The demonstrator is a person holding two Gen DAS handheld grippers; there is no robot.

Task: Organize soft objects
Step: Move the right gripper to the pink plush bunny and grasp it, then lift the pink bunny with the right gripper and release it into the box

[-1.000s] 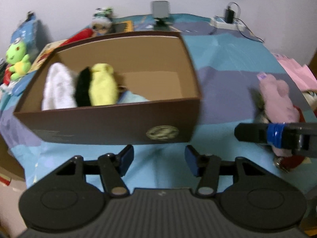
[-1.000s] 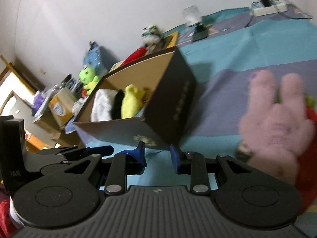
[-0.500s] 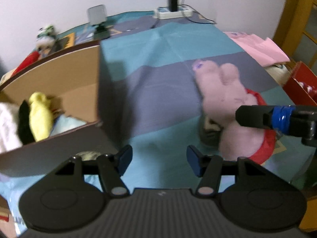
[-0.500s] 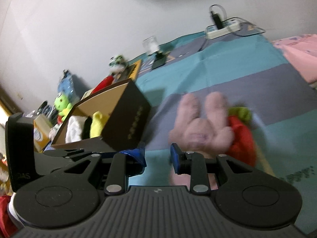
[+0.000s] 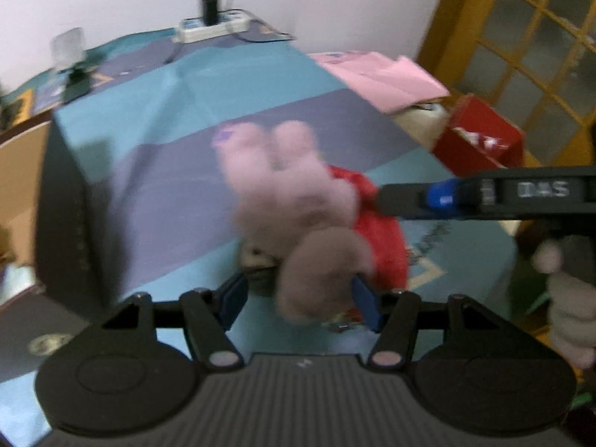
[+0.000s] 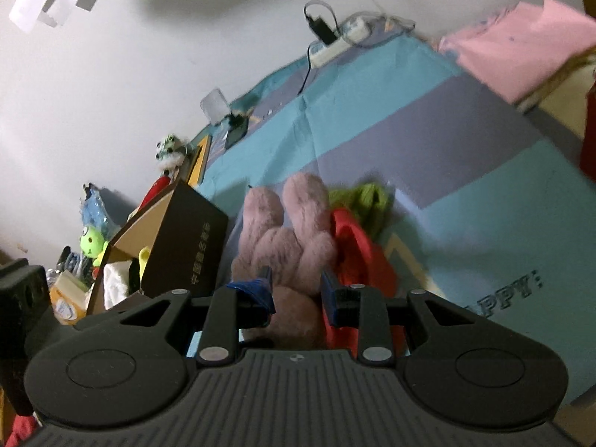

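A fluffy pink plush rabbit [image 6: 287,231] is shown lying against a red toy [image 6: 357,257]. Both the left gripper [image 5: 300,298] and right gripper [image 6: 297,290], spread apart, are now brought around it, nearer than half a second ago; the box [image 6: 186,246] is displaced leftward.

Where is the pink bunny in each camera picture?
Left wrist view: the pink plush bunny sits in the middle, its lower end between the left tongs.
Right wrist view: the bunny is center-left, between the right tongs, with the brown cardboard box to its left.
Shared landmark: the white power strip by the wall.
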